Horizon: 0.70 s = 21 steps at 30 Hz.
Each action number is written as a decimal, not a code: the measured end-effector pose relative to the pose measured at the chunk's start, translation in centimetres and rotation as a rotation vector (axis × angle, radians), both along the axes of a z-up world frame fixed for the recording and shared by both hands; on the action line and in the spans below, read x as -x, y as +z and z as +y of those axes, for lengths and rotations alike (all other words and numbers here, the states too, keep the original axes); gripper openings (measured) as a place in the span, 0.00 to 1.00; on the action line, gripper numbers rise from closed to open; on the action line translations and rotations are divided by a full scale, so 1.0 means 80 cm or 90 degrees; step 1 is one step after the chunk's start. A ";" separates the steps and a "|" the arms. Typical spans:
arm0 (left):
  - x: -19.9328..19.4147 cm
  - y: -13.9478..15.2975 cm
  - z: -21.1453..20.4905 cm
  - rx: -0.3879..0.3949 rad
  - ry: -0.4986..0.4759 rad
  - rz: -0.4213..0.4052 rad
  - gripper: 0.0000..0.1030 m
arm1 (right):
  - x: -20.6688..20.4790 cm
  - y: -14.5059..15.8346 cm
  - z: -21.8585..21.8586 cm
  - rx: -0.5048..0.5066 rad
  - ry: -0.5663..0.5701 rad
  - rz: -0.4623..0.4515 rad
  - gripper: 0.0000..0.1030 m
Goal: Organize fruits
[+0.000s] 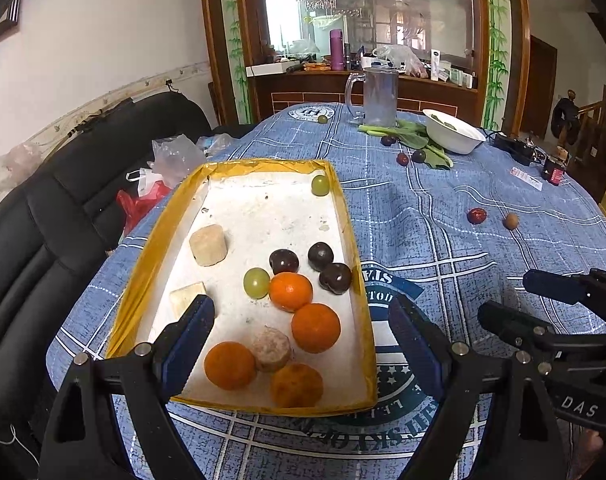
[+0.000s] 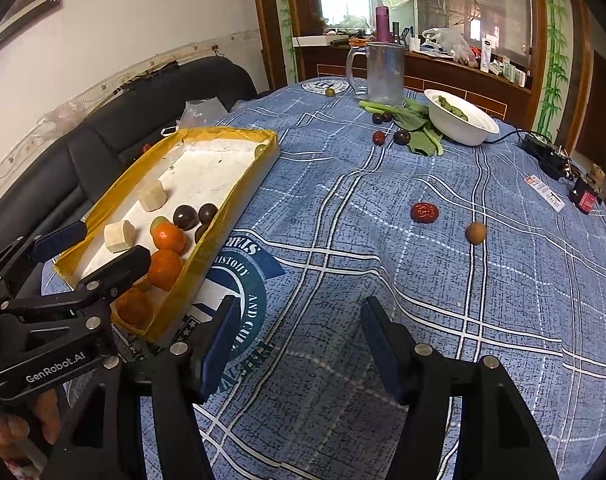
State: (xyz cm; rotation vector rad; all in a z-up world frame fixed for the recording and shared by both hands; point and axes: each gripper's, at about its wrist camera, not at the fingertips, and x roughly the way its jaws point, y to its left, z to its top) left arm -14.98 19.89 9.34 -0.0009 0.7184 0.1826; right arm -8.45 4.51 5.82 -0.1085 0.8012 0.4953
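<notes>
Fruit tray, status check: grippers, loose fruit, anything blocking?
Left gripper open over tray, empty. Right gripper open, empty, above cloth. Red date and brown fruit loose ahead. Path clear.

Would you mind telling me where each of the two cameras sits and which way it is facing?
Left wrist: sits on the left gripper, looking down and forward over the yellow-edged tray of fruit; its own open, empty jaws show, and the right gripper is at the right edge.
Right wrist: sits on the right gripper, looking over bare blue tablecloth toward a red fruit; its open, empty jaws, the left gripper and a hand show.
Shared: tray, oranges, glass mug, white bowl.
</notes>
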 end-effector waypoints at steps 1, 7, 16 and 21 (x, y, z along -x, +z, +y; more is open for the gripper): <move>-0.001 -0.001 0.000 0.001 0.000 0.001 0.85 | 0.001 0.000 0.002 0.002 0.002 -0.001 0.65; -0.002 -0.001 0.001 0.001 0.000 0.002 0.85 | 0.003 -0.001 0.009 0.010 0.008 -0.003 0.66; -0.004 -0.005 0.003 0.001 0.009 0.001 0.85 | 0.004 0.000 0.013 0.016 0.009 -0.008 0.67; 0.014 0.013 0.006 -0.067 0.111 -0.083 0.87 | 0.005 0.001 0.012 0.017 -0.002 -0.020 0.67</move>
